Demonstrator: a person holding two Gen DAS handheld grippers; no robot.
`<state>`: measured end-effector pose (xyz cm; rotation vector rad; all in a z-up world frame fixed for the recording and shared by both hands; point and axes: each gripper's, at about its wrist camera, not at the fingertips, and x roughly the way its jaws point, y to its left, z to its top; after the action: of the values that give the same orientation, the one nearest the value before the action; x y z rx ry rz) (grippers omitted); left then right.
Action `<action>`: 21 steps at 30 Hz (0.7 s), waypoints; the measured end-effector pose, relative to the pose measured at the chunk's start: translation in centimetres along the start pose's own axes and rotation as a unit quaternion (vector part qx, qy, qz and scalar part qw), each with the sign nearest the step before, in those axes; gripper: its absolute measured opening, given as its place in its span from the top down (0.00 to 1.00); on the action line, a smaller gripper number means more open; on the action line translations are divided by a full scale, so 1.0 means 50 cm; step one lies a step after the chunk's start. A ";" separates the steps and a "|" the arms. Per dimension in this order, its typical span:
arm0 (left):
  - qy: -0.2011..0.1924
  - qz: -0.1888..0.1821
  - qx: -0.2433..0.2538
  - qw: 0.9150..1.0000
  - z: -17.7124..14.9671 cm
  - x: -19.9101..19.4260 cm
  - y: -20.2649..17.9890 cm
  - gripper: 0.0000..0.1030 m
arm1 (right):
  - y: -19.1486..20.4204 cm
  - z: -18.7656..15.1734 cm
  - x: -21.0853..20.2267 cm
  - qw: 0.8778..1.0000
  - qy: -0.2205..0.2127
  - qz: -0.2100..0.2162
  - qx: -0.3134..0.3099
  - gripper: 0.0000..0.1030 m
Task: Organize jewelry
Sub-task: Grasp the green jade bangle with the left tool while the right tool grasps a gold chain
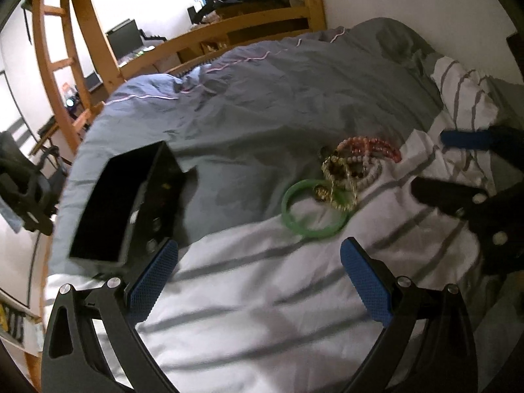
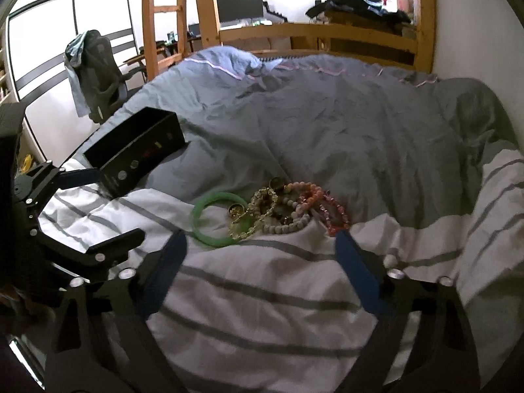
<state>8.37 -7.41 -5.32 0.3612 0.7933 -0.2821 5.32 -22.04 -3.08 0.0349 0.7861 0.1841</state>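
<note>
A pile of jewelry lies on the bed: a green bangle (image 1: pixel 312 209) (image 2: pixel 218 217), gold and white bead bracelets (image 1: pixel 347 173) (image 2: pixel 271 211) and pink-red bead bracelets (image 1: pixel 376 147) (image 2: pixel 330 209). An open black box (image 1: pixel 131 203) (image 2: pixel 137 154) sits on the cover to the left of the pile. My left gripper (image 1: pixel 258 268) is open and empty, just short of the bangle. My right gripper (image 2: pixel 262 262) is open and empty, just short of the pile. Each gripper also shows at the edge of the other's view: the right gripper (image 1: pixel 455 170), the left gripper (image 2: pixel 98 209).
The bed has a white striped sheet (image 2: pixel 262 311) near me and a grey duvet (image 2: pixel 327 124) beyond. A wooden bed frame and ladder (image 2: pixel 163 16) stand behind, with a desk, a monitor (image 2: pixel 239 5) and a chair (image 2: pixel 95 68) to the left.
</note>
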 end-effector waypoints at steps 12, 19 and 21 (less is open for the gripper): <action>0.072 -0.038 -0.008 0.997 0.029 0.182 -0.025 0.44 | -0.008 0.035 0.139 0.998 0.049 0.025 0.006 0.48; 0.093 -0.052 -0.022 0.994 0.033 0.207 -0.017 0.71 | -0.001 0.044 0.224 0.997 0.076 0.032 0.010 0.77; 0.095 -0.069 -0.028 0.993 0.036 0.205 -0.013 0.91 | 0.001 0.047 0.229 0.996 0.071 0.048 0.019 0.89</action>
<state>16.14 -9.90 -11.81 0.2831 1.0140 -0.3565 14.89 -19.88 -9.42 0.0955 0.9314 0.2652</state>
